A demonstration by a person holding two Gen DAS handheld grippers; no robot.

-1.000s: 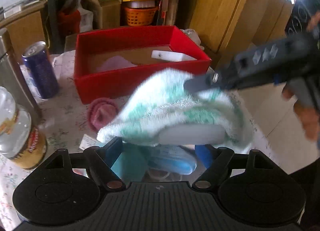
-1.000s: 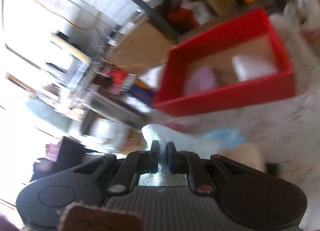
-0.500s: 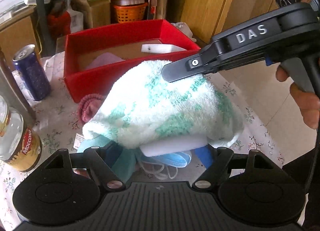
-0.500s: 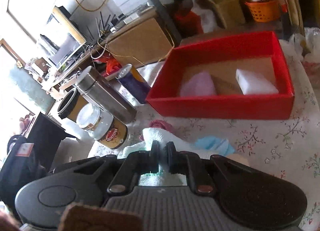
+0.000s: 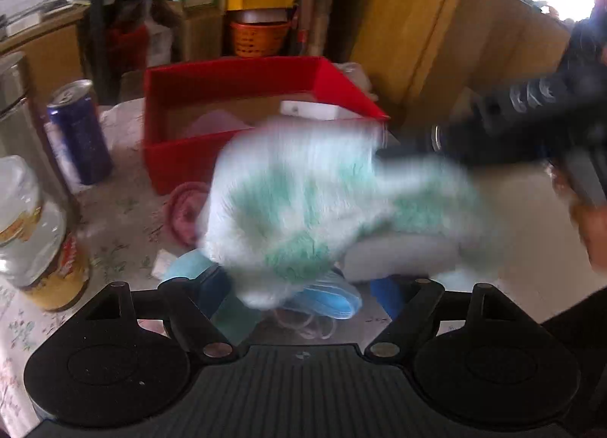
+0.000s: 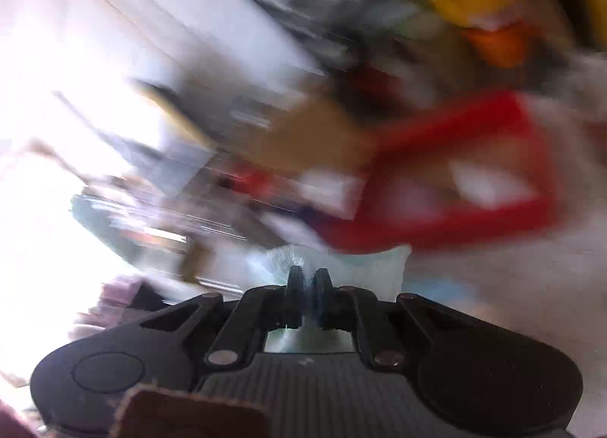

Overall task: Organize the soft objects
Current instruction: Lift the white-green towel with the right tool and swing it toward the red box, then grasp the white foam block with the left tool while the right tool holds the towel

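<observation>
A fluffy white and green towel hangs blurred in the middle of the left wrist view, held above the table. My right gripper is shut on the towel; it shows in the left wrist view coming in from the right. My left gripper is open below the towel, its blue pads wide apart around a white sponge. A red box stands behind, holding a white block and a pink item. A pink knitted piece and a blue face mask lie on the table.
A blue can, a steel flask and a coffee jar stand at the left on the floral tablecloth. Shelves with boxes and an orange basket are behind. The table edge and floor are at the right.
The right gripper has swung with the towel; both now views are motion-blurred. The towel's free end has shifted left and hangs lower. The left gripper has stayed open in place.
</observation>
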